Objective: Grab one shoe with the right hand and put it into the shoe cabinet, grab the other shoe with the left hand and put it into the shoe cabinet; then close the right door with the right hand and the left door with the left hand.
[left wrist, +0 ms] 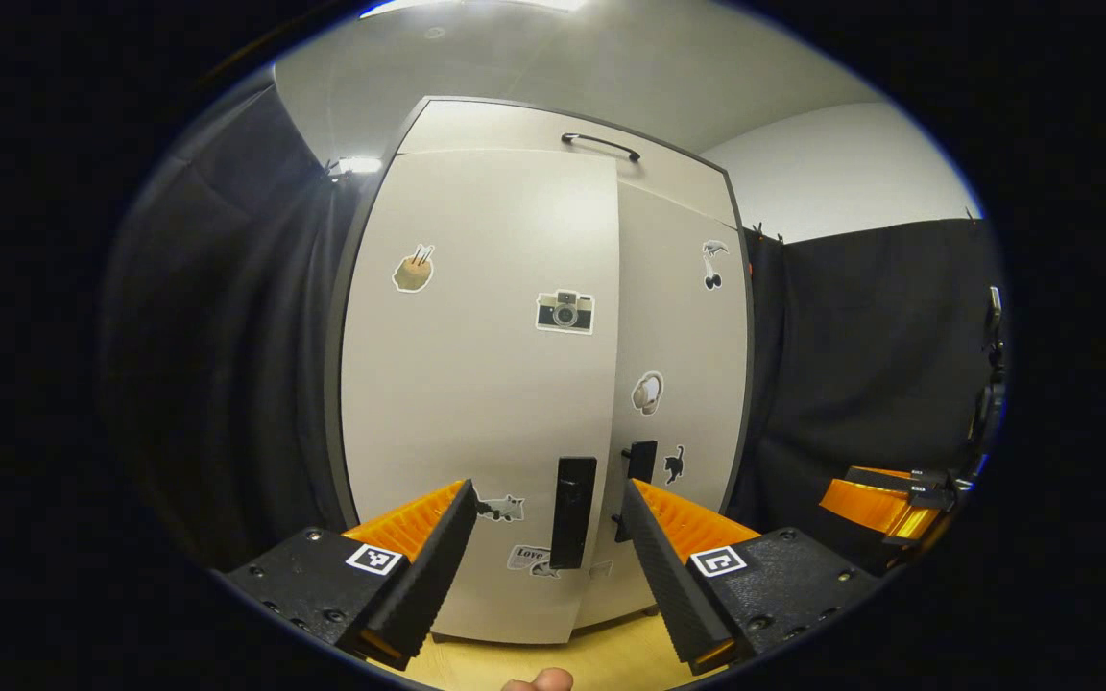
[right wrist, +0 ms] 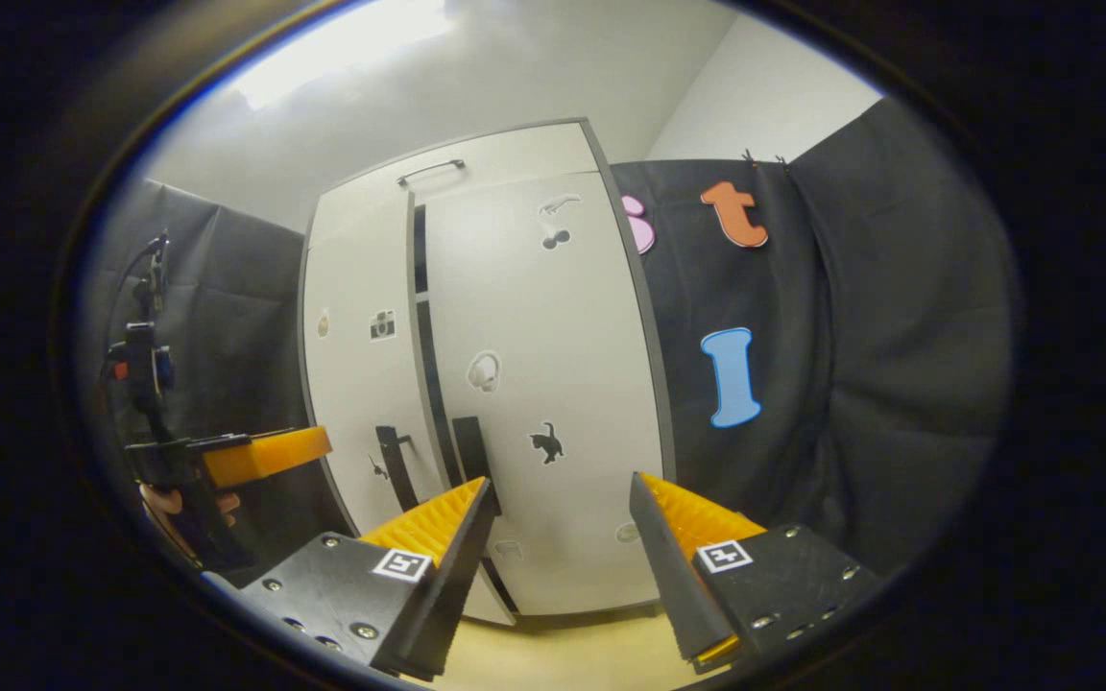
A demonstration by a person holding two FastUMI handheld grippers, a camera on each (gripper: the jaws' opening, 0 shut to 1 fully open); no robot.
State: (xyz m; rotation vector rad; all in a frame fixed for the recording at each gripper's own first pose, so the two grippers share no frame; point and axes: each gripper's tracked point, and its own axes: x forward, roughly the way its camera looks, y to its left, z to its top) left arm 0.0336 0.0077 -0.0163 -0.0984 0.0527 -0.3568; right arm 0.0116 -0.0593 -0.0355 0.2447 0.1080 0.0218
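Observation:
A white shoe cabinet [left wrist: 476, 384] with stickers stands straight ahead of me. Its left door [left wrist: 476, 317] is slightly ajar, its free edge standing out in front of the right door [left wrist: 683, 365]. In the right gripper view a dark gap [right wrist: 425, 317] runs between the left door [right wrist: 361, 384] and the right door [right wrist: 553, 365], which looks shut. Dark handles [left wrist: 572, 509] [left wrist: 642, 463] sit by the middle seam. My left gripper [left wrist: 548, 499] is open and holds nothing, a short way before the left handle. My right gripper [right wrist: 561, 499] is open too, holding nothing and facing the right door.
A top drawer with a bar handle [left wrist: 601, 144] caps the cabinet. Black cloth walls flank it on both sides. Pale wooden floor [left wrist: 601, 662] lies below. The right gripper [left wrist: 884, 504] shows off to the right; a hand [right wrist: 179, 504] holds the left gripper [right wrist: 265, 451].

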